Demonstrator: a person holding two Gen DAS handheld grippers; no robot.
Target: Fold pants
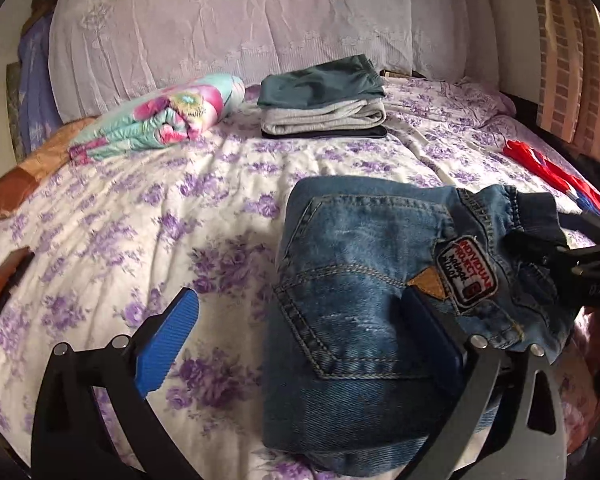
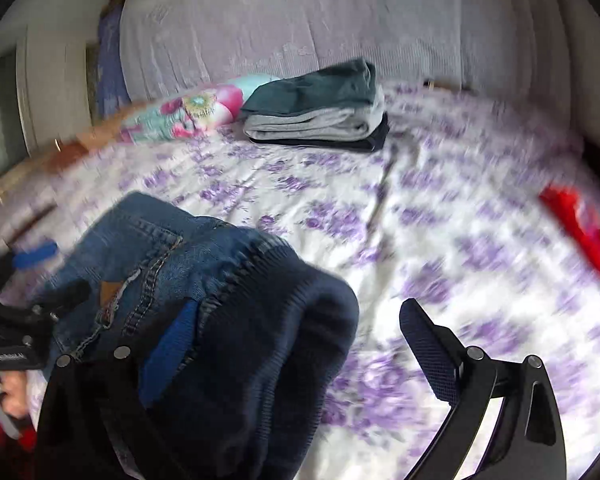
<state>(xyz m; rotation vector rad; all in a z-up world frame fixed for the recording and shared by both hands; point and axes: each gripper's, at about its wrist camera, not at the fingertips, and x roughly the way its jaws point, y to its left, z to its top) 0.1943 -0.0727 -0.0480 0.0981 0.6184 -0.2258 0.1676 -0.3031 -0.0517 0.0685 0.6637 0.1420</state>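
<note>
Denim fills the left wrist view: the folded jeans [image 1: 364, 280] lie on the purple-flowered bed [image 1: 140, 208], pocket and patch up. The left gripper [image 1: 300, 332] has its fingers spread wide, the right one resting against the jeans, gripping nothing. A stack of folded clothes [image 1: 322, 100] sits near the pillows.

In the blurred right wrist view, the right gripper [image 2: 296, 332] is also wide open; the jeans' ribbed waistband [image 2: 268, 340] drapes over its left finger [image 2: 172, 344], unclamped.
</note>
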